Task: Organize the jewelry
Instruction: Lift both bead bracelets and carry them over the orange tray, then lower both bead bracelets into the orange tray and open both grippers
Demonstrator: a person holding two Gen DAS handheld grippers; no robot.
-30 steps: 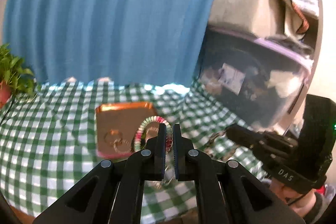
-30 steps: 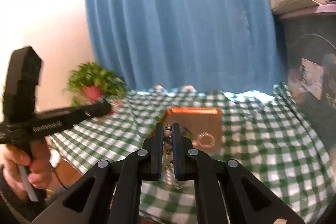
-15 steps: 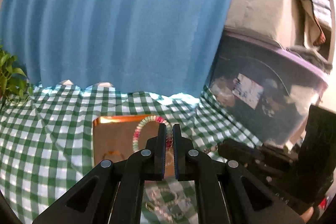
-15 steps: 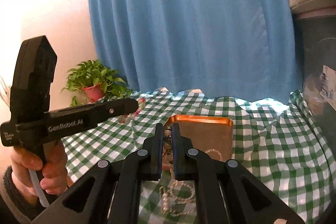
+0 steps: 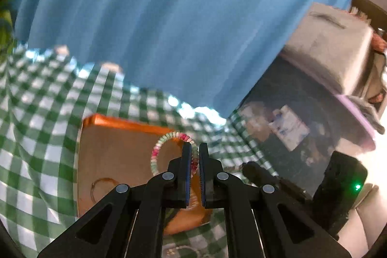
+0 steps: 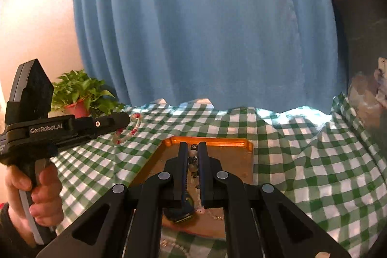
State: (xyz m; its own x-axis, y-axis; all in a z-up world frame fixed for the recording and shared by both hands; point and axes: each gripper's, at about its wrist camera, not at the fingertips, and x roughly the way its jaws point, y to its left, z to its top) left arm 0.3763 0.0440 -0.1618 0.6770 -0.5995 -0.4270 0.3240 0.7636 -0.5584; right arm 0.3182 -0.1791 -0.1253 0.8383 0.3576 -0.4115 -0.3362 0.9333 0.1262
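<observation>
My left gripper (image 5: 195,149) is shut on a pink, white and green beaded bracelet (image 5: 161,144), held in the air above an orange tray (image 5: 116,122) on the checked cloth. The right wrist view shows the left gripper (image 6: 123,119) with the bracelet (image 6: 129,131) hanging from its tip, left of the tray (image 6: 208,140). My right gripper (image 6: 192,149) is shut on a pearl-like bead chain (image 6: 192,156) that hangs down over the tray. A thin ring-shaped piece (image 5: 101,185) lies in the tray.
A green and white checked cloth (image 6: 302,161) covers the table. A potted plant (image 6: 79,98) stands at the back left. A blue curtain (image 6: 205,28) hangs behind. A dark storage bin (image 5: 302,137) with a grey box (image 5: 331,50) on top stands to the right.
Both grippers have risen and moved forward over the tray, each still holding its piece. The left view has tilted, and the left gripper sits closer in the right view.
</observation>
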